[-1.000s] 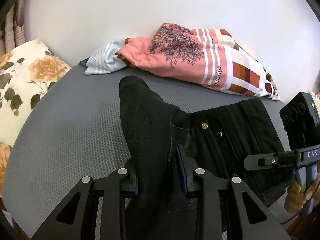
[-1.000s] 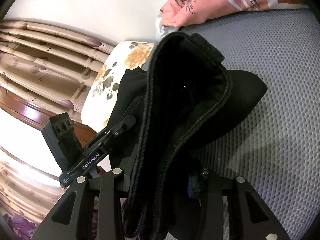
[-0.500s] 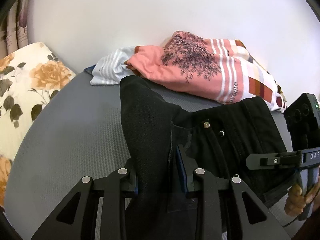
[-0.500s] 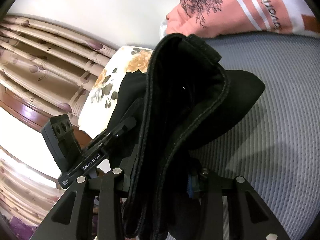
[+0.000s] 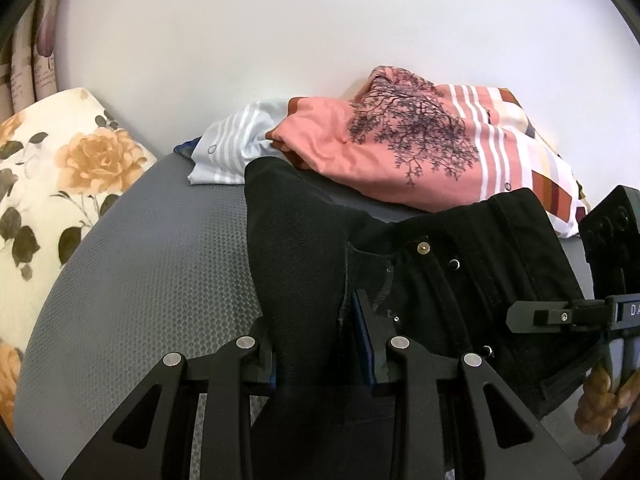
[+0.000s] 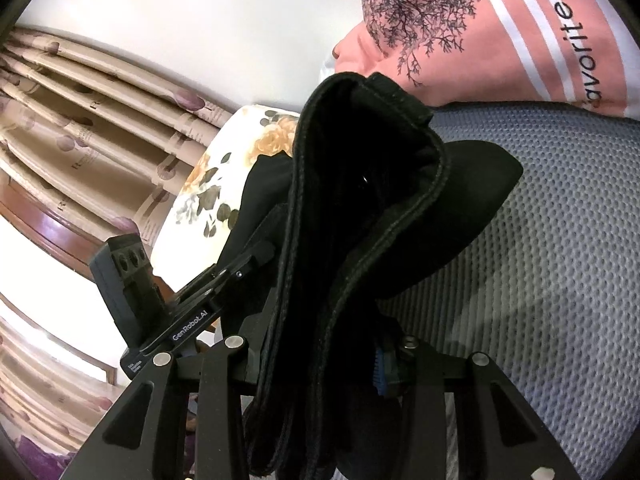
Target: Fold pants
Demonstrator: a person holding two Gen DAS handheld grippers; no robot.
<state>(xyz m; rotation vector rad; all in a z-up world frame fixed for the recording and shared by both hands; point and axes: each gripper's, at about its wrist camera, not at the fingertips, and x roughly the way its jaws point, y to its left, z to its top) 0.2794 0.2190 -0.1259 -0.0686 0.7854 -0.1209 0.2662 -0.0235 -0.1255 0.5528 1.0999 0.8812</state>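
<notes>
- Left wrist view: my left claw (image 5: 318,336) is clenched on a thick bunch of the black pants (image 5: 304,248), cloth filling the gap between both pads, and the waistband with its button runs off to the right of it.
- Right wrist view: my right claw (image 6: 320,364) grasps the doubled waistband, the pants (image 6: 360,208) rising ahead of it with one fold draped on the grey mattress (image 6: 560,260).
- I judge this as carrying a fold across; next I would need to lower both grips together and lay the cloth flat before letting go.
- Ahead of the left claw a pink printed garment (image 5: 380,152) and a striped one (image 5: 236,148) lie close to the pants' far edge and could crowd the landing; a floral pillow (image 5: 60,176) sits to the left.
</notes>
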